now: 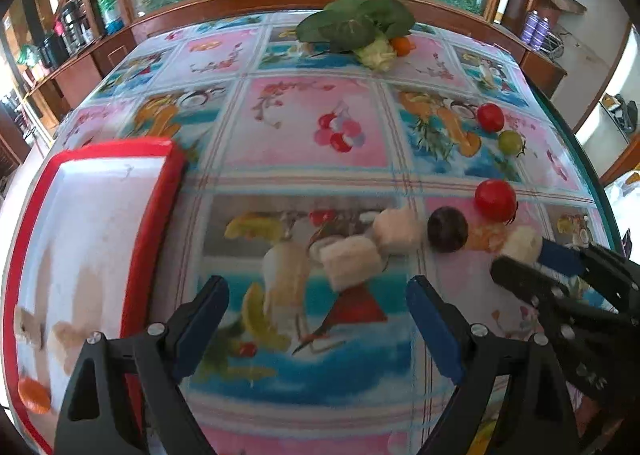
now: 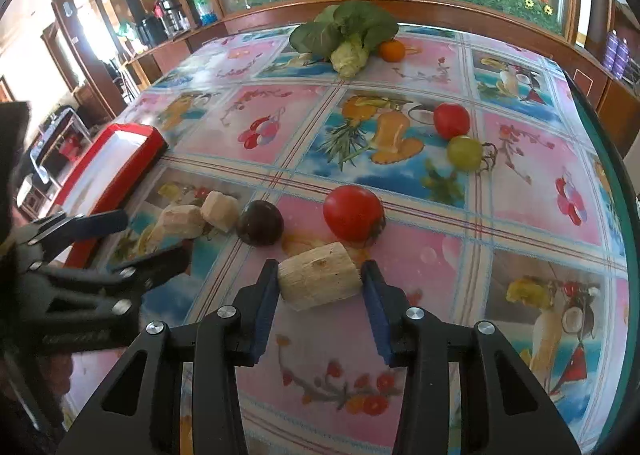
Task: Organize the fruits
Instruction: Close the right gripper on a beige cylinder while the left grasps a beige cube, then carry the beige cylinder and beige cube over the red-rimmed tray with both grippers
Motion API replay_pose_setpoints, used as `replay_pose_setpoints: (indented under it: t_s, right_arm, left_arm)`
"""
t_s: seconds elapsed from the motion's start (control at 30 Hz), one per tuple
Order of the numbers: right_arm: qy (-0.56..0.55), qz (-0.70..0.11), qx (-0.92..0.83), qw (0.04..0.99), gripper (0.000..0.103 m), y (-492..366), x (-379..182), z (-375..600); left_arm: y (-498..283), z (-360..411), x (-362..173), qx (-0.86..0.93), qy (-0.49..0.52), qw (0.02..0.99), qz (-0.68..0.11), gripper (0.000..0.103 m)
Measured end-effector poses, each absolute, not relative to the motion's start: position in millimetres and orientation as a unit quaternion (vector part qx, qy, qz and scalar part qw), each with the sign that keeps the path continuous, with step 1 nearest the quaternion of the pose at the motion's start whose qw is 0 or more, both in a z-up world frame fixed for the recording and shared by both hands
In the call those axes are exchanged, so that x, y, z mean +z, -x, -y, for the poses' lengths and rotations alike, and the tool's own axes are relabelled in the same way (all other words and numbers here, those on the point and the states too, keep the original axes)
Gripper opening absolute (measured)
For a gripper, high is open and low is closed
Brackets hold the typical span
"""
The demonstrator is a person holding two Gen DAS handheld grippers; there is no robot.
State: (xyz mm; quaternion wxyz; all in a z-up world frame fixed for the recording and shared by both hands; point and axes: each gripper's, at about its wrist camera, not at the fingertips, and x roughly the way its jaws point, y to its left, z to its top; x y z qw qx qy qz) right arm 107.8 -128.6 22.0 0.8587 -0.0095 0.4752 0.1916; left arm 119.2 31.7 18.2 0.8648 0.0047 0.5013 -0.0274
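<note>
Right hand-held gripper (image 2: 320, 279): blue pads pressed on both ends of a pale peeled chunk (image 2: 318, 279), holding it down low on the bench (image 2: 520, 275), which has a cloth printed with fruit pictures. Just behind the chunk: a red tomato (image 2: 354, 213). To the left of that tomato: a dark round fruit (image 2: 260, 223), then two more pale chunks (image 2: 200, 217) touching each other. Farther back on the right: another red tomato (image 2: 452, 120) with a green tomato (image 2: 465, 152) right beside it. At the far edge: a leafy green vegetable (image 2: 346, 33) and a small orange fruit (image 2: 392, 50) next to it.

Left hand-held gripper (image 1: 318, 301): jaws wide apart, nothing between them, hanging over the cloth. Just ahead of its tips: the two pale chunks, one (image 1: 352, 261) nearer and one (image 1: 398, 231) behind it. Off to the right: the dark round fruit (image 1: 447, 229), a red tomato (image 1: 495, 200), and the right hand-held gripper (image 1: 520, 255) with the pale chunk (image 1: 520, 245) in it. To the left, well apart from the loose fruit: a red tray (image 1: 140, 255) with a white inside. In the near end of the tray: two pale pieces (image 1: 44, 333) and one small orange piece (image 1: 34, 395). Blurry there, so hard to tell more.
</note>
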Motion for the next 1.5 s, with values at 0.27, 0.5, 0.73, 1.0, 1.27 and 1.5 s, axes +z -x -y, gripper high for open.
replay_pose_setpoints:
  t_s: [0.27,0.5,0.73,1.0,1.27,1.5]
  right_arm:
    - [-0.008,-0.479,0.18,0.859,0.041,-100.0,27.1,146.6]
    - [-0.009,-0.476,0.169,0.863,0.041,-89.7,31.7,150.9]
    - [-0.002,-0.468,0.168,0.867,0.041,-66.9,39.1,144.8]
    - [0.018,-0.475,0.167,0.864,0.041,-23.6,36.3,133.0]
    - [-0.006,-0.486,0.15,0.861,0.041,3.8,33.7,133.5]
    - [-0.013,-0.487,0.132,0.863,0.041,10.8,38.2,129.5]
  left_arm:
    - [-129.4,-29.2,13.2,-0.047,-0.001,0.866,-0.497,0.049]
    - [-118.9,-36.1,16.6,-0.062,0.011,0.866,-0.496,0.031]
    - [-86.2,-39.6,20.5,-0.096,0.02,0.859,-0.503,0.031]
    - [-40.8,-40.4,20.8,-0.124,0.019,0.849,-0.513,0.031]
    - [-14.2,-38.3,21.3,-0.137,0.024,0.849,-0.509,0.031]
    - [-5.1,-42.3,24.4,-0.13,0.025,0.855,-0.501,0.031]
